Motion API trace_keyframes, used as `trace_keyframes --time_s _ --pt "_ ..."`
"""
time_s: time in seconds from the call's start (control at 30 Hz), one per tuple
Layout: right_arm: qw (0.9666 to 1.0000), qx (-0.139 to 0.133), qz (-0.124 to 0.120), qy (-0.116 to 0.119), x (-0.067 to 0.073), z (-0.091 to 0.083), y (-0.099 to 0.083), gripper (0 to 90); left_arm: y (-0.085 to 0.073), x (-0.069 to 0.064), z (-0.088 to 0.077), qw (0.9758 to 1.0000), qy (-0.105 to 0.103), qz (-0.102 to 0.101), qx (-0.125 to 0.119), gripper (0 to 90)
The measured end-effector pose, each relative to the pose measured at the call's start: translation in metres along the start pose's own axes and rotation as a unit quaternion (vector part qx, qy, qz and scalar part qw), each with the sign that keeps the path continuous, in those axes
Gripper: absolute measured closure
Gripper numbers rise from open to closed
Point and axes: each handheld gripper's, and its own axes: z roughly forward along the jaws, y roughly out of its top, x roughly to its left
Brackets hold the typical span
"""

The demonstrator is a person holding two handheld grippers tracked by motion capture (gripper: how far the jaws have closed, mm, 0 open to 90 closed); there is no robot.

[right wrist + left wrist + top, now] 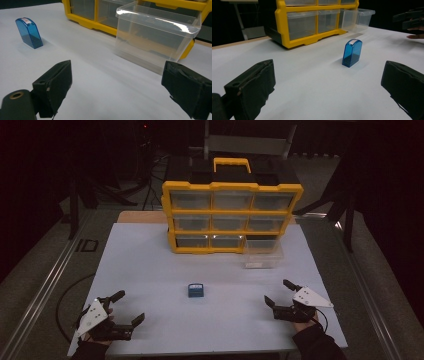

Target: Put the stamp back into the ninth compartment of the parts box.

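The blue box is left standing untouched between the left gripper and right gripper, both spread wide and empty.

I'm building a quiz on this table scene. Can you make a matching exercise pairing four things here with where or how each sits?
Things:
1. small blue translucent plastic box
2. clear plastic drawer
3. yellow-framed drawer organiser
4. left gripper

Descriptions:
A. pulled out of the bottom right slot
B. jaws wide apart, nothing between them
C. upright, alone at mid-table
D. at the table's far edge

Pairs: 1-C, 2-A, 3-D, 4-B
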Motion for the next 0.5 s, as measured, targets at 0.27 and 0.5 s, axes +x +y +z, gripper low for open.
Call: trace_keyframes --time_s 0.27,0.5 --pt "0.9998 -0.002 0.020 0.007 -0.0018 -0.0013 0.0004 9.7 -0.0001 -0.0008 0.0018 1.0000 -0.006 -0.002 0.007 0.1" --pt "0.9999 0.012 0.007 0.001 0.0002 0.0020 -0.0011 9.8 0.0000 -0.0009 0.0017 1.0000 -0.004 0.000 0.008 0.1"
